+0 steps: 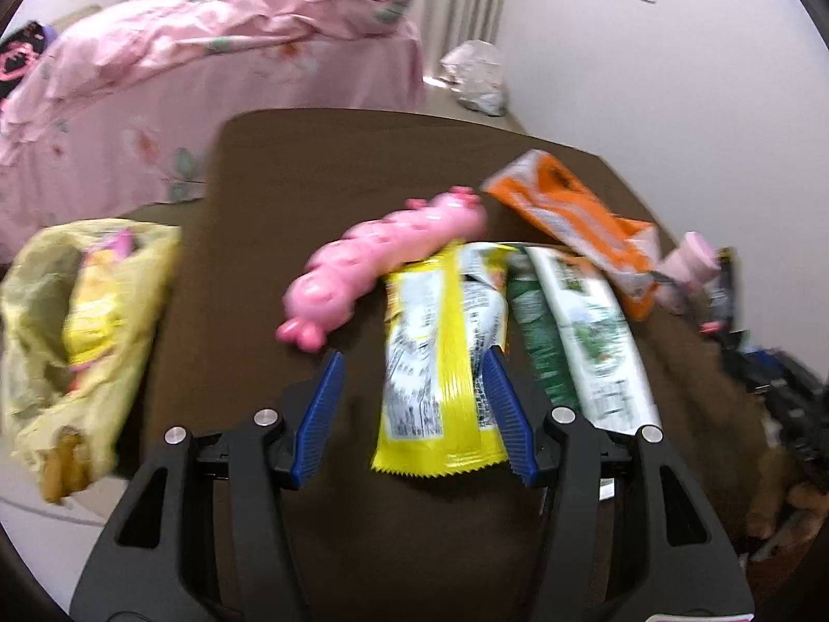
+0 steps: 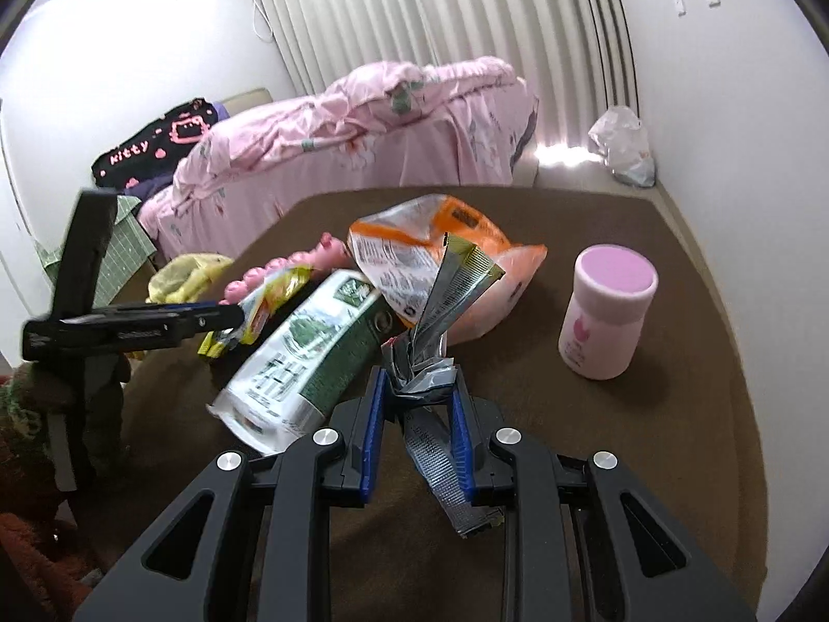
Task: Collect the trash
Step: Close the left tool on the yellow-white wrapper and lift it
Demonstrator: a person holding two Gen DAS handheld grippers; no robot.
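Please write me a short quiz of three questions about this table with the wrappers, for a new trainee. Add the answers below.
1. True or false: the right gripper is shut on a crumpled silver wrapper.
2. Which thing lies between the fingers of the left gripper?
A. the orange packet
B. the yellow wrapper
C. the pink toy
3. Fill in: the pink-lidded jar stands ____ on the brown table.

Key:
1. True.
2. B. The wrapper is between the fingers, against the right-hand one; the left-hand one stands clear of it.
3. Upright.
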